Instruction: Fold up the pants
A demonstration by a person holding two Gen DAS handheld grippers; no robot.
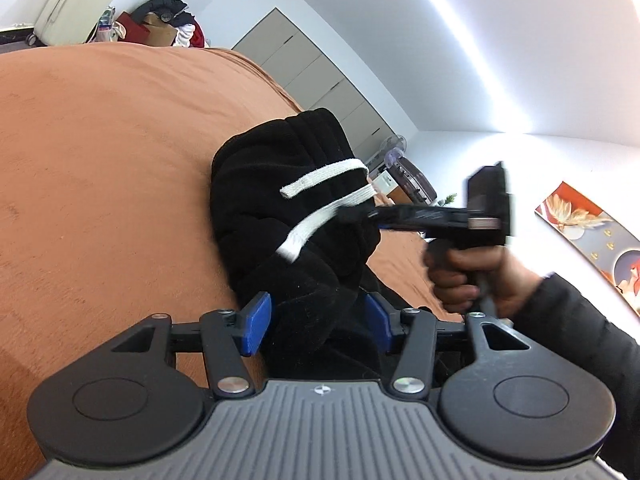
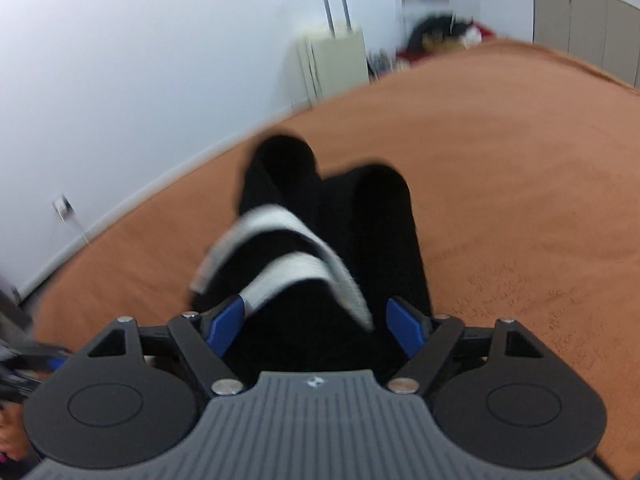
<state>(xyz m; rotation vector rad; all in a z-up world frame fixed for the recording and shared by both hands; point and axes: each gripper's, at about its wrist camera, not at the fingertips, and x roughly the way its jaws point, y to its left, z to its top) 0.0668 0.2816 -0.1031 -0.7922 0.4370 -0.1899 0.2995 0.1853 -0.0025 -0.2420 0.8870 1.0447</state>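
Two grippers sit at one bundle of black fleece pants [image 1: 296, 216], which lies bunched on the rust-orange bed cover [image 1: 100, 160], close to the cover's edge that faces the grey cupboard doors [image 1: 304, 64].

Your left gripper [image 1: 318, 326] has its blue pads standing apart, with a fold of the black fabric lying in the gap between them. The left pad [image 1: 256, 328] shows clear of the cloth on its outer face, and whether the right pad touches the fabric cannot be told; neither pad visibly presses, so the jaws read as open around the pants.

Your right gripper [image 2: 316, 326] stands wider, its blue pads [image 2: 224, 322] spread to either side of the dark heap, again with fabric between them and no squeeze visible. The white flat drawstring [image 2: 304, 264] crosses the top of the bundle in two bands just ahead of these pads; this view is blurred.

From the left wrist view, your right hand [image 1: 464, 276] grips the handle of the other gripper, whose fingers reach sideways into the pants beside the drawstring [image 1: 324, 196]. A black sleeve [image 1: 580, 340] covers that arm.

Beyond the far edge of the cover stand a cream hard-shell suitcase [image 1: 76, 0] and a heap of clothes [image 1: 168, 20].
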